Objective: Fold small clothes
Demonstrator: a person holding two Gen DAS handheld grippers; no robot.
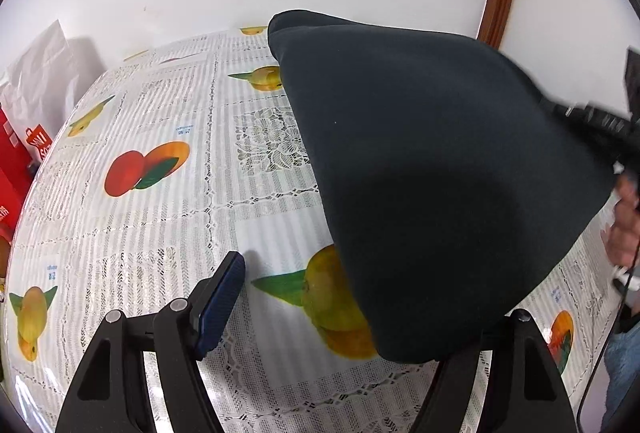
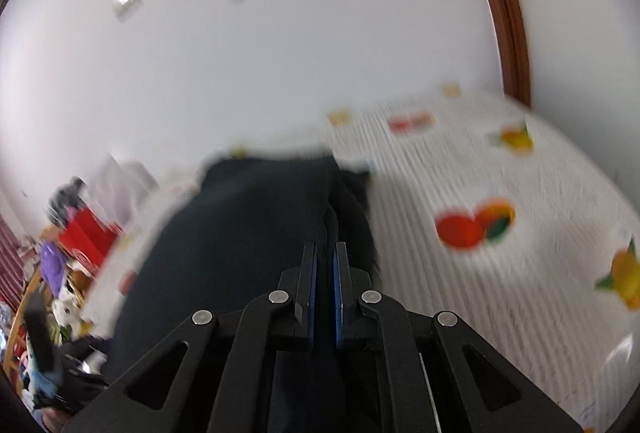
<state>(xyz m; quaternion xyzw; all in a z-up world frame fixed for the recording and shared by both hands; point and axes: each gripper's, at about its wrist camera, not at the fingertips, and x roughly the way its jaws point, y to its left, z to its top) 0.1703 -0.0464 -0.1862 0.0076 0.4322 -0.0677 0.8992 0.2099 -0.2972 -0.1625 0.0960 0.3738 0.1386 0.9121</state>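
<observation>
Where the desk (image 1: 160, 217) lies bare toward 9 o'clock | dark garment (image 1: 432, 173) at 2 o'clock, draping left gripper (image 1: 352, 313), jaws wide, gripping nothing | right gripper (image 2: 325, 253) jaws pinched onto garment's fold.

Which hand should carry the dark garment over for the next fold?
Right. Its tongs are already shut on the dark garment, lifting it; the left tongs stand open with one finger under the cloth.

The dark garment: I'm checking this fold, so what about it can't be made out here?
- Left wrist view: the left gripper has its far finger hidden behind the dark garment.
- Left wrist view: the right gripper's tips, blurred at the frame edge.
- Right wrist view: the garment's outline, smeared by motion blur; the right gripper covers the pinched edge.
</observation>
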